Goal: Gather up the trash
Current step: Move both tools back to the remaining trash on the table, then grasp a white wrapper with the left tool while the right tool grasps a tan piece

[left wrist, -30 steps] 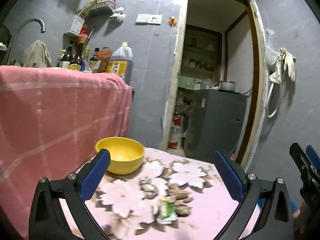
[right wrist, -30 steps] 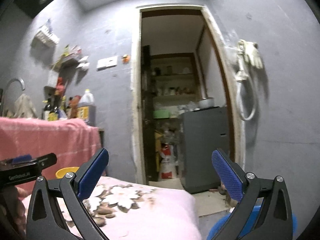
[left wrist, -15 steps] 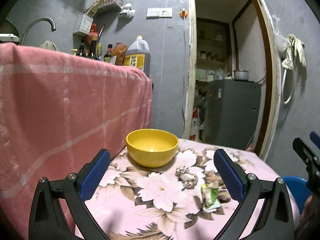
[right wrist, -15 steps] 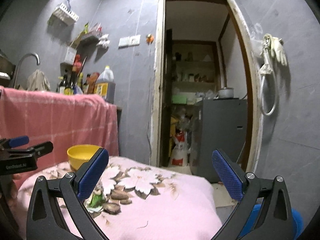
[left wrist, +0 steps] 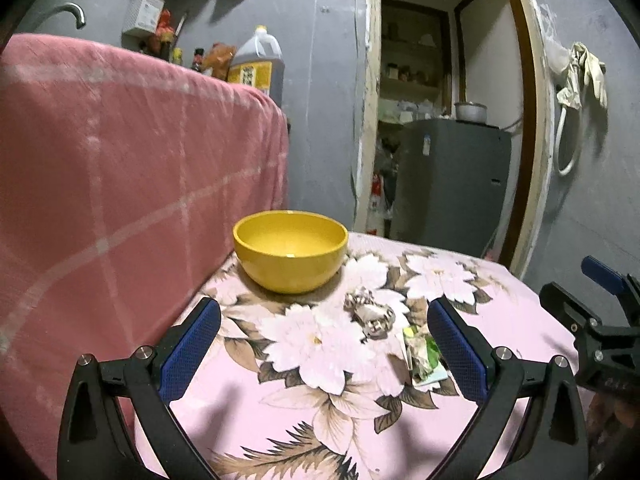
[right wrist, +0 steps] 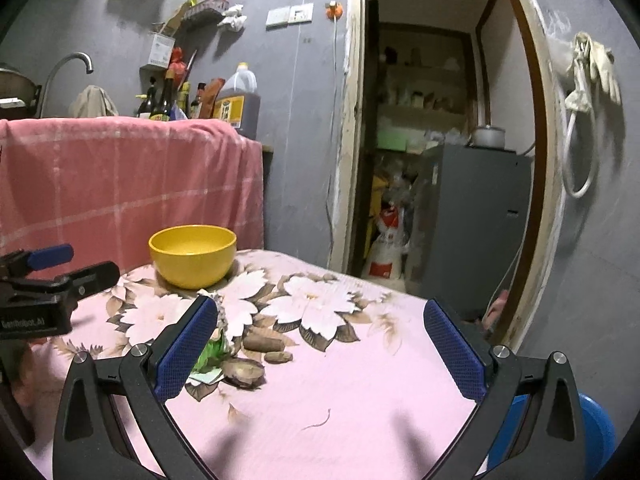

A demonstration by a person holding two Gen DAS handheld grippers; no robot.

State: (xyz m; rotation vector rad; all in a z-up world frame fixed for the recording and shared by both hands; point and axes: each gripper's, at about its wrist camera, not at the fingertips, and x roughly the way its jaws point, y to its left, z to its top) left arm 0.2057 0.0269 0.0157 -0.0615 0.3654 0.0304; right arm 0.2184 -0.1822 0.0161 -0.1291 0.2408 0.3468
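Currently both tongs, left (left wrist: 323, 344) and right (right wrist: 320, 340), gape wide, empty. Green wrapper (left wrist: 423, 354) lies beside left tongs' right finger on worktop (left wrist: 400, 420). Risk: pinching floral cloth, dragging yellow bowl (left wrist: 290, 250).

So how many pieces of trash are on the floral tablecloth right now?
2. A crumpled silvery wrapper lies just in front of the yellow bowl; a green-and-white packet lies beside it, nearer the right finger of the left gripper. More may be hidden behind the fingers.
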